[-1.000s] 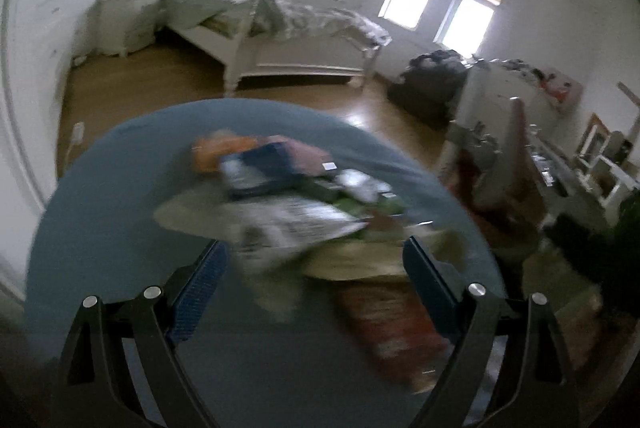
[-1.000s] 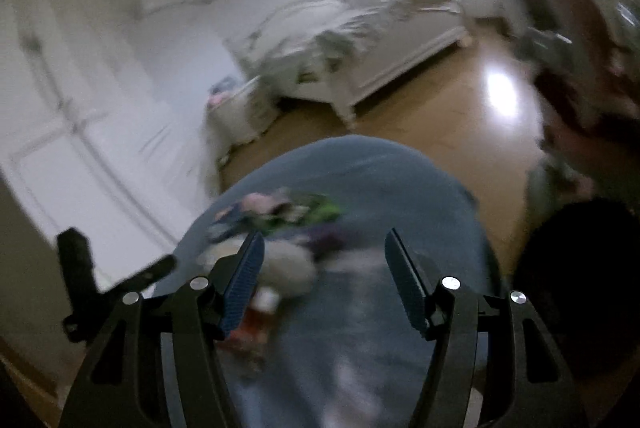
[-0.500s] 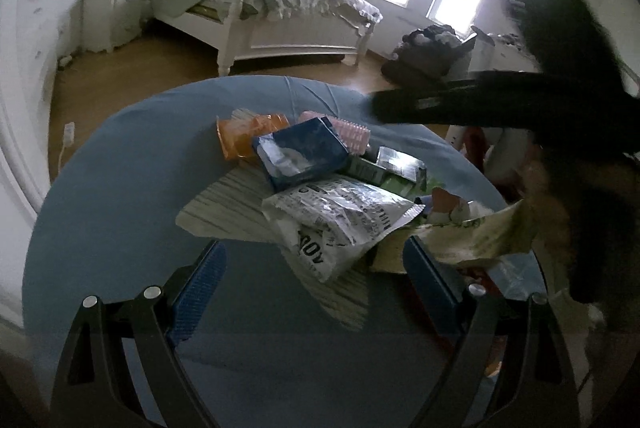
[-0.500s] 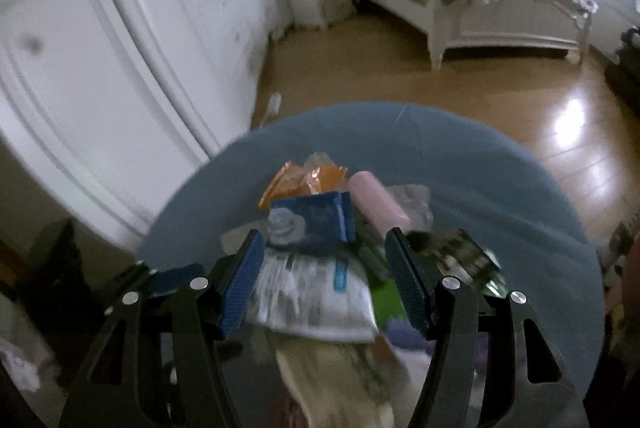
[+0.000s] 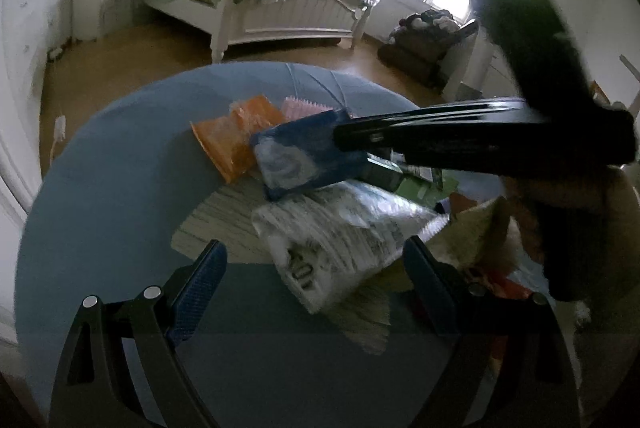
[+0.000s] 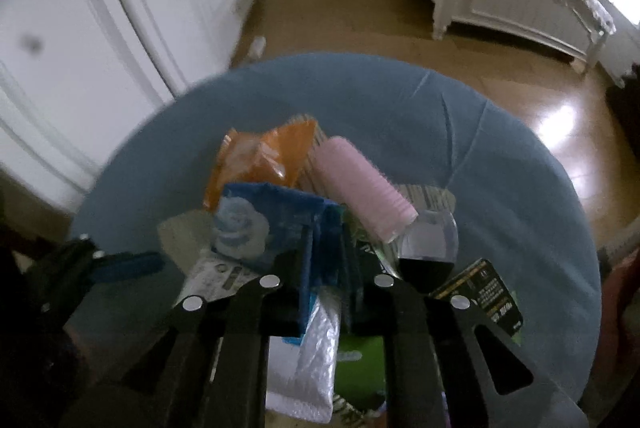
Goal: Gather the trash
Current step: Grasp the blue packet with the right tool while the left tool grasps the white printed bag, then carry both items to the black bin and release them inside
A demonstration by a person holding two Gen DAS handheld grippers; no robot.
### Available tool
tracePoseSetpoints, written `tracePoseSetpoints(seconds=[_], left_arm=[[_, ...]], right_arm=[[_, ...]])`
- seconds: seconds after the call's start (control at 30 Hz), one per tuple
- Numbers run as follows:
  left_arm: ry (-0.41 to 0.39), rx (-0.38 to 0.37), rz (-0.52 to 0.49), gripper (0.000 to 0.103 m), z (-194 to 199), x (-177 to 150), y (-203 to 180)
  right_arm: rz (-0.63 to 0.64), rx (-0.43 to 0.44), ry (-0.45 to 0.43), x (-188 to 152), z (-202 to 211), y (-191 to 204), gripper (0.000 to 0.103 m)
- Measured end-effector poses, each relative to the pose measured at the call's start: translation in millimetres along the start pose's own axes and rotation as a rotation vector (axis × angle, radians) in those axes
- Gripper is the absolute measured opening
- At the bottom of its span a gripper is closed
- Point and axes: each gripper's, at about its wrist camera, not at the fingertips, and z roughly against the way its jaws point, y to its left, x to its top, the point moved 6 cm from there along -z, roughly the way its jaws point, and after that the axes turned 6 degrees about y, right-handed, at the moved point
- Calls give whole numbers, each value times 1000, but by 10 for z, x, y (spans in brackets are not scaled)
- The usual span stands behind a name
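Note:
A pile of trash lies on a round blue table point(image 5: 120, 164). It holds an orange wrapper point(image 5: 232, 140), a pink ridged roll point(image 6: 364, 188), a blue wrapper point(image 5: 304, 156) and a white printed bag point(image 5: 336, 232). My right gripper point(image 6: 324, 264) is shut on the edge of the blue wrapper point(image 6: 280, 220); it also shows in the left wrist view point(image 5: 344, 138), coming in from the right. My left gripper point(image 5: 316, 260) is open and empty, just before the white bag.
A black packet point(image 6: 484, 292) and green packaging point(image 6: 360, 364) lie in the pile. A white bed point(image 5: 260, 0) stands behind the table on the wooden floor. White wardrobe doors point(image 6: 80, 28) are at the left. Dark bags point(image 5: 424, 40) sit under the windows.
My right gripper has come down onto the pile and shut on the blue wrapper. My left gripper has stayed open and moved slightly closer to the pile.

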Motion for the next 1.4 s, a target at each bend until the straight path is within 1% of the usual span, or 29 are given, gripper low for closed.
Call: tracePoseSetpoints(seconds=[0.07,0.1,0.13,0.17,0.2,0.27,0.3,0.33,0.37,0.4,0.47,0.5,0.53,0.57,0.6,0.67,0.7,0.77,0.87,1.03,1.23,1.33,1.4], left_arm=[[-7,17,-30,89,3,47,-9],[-1,17,-47,89,-11,73,-22],[10,5,-67,91,-41,100,-44],[19,-8,-85,93,-85,128,-58],[28,-6,-101,93,-131,148,-70],[71,12,-154,93,-261,191,-108],[92,-5,-176,93,-330,207,-125],[106,-18,-176,92,-361,205,-126],[125,-33,-170,91,-396,188,-136],[134,-33,-166,89,-407,177,-142],[128,-8,-176,81,-373,130,-148],[120,4,-173,70,-340,126,-149],[108,15,-145,57,-282,111,-116],[105,16,-118,52,-256,105,-94],[100,7,-70,44,-201,83,-39],[91,-4,-28,38,-143,57,9],[83,6,-23,36,-102,30,14],[66,24,-15,34,-1,-45,-14],[33,30,11,29,167,-139,-72],[-71,21,54,25,573,-202,-278],[-162,-7,49,25,947,-125,-615],[-186,-41,34,25,1005,-5,-861],[-198,-72,12,25,1006,80,-1091]], right_arm=[[-43,47,-82,-73,236,-47,13],[-84,70,-136,-125,407,-114,13],[-111,86,-172,-165,525,-158,13],[-156,114,-226,-261,714,-244,13],[-200,127,-265,-353,857,-321,13],[-270,137,-328,-566,1096,-461,13],[-298,140,-349,-672,1181,-516,13],[-328,141,-363,-771,1258,-577,13],[-359,144,-374,-913,1337,-639,13],[-381,145,-377,-1023,1382,-685,13],[-413,146,-380,-1215,1451,-758,13],[-427,152,-379,-1303,1467,-790,13],[-438,157,-380,-1378,1485,-811,13],[-453,166,-381,-1456,1490,-836,13],[-461,173,-380,-1489,1481,-854,13],[-476,184,-381,-1516,1449,-898,13],[-481,188,-383,-1541,1447,-897,13],[-490,196,-392,-1620,1465,-873,13],[-502,199,-407,-1775,1522,-795,13],[-527,196,-435,-2000,1666,-814,13],[-589,183,-494,-2272,1874,-1028,13],[-643,161,-546,-2494,2065,-1231,13],[-681,141,-579,-2669,2186,-1383,13]])
